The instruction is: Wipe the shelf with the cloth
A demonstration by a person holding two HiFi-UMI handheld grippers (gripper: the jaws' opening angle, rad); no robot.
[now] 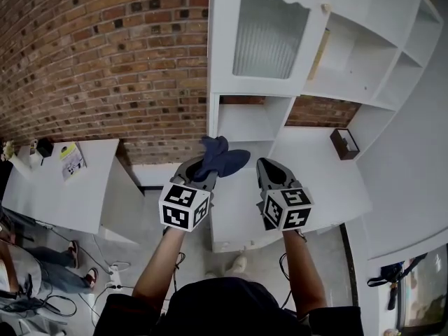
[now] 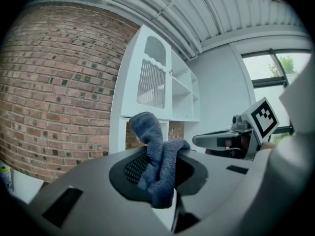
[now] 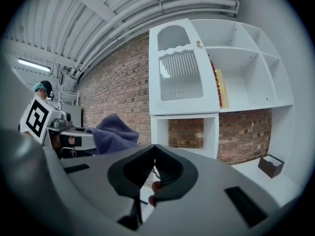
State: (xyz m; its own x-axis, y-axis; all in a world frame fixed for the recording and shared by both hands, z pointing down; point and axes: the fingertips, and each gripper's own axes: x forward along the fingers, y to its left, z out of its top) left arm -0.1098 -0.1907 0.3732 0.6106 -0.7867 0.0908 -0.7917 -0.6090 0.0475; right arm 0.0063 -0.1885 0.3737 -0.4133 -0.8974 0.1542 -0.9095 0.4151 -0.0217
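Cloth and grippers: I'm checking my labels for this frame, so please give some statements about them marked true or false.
1. The left gripper is shut on the blue cloth. True.
2. The right gripper grips a second cloth. False: its jaws are together with nothing between them.
3. A small dark box stands on the white shelf unit. True.
4. The blue cloth lies spread on the white shelf unit. False: it is bunched in the left gripper, off the surface.

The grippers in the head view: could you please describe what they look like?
Both the left claw and right claw are grey, tapering moulded shells with black ribbed inner pads. Each carries a white cube printed with black square markers. The person wears a dark top.
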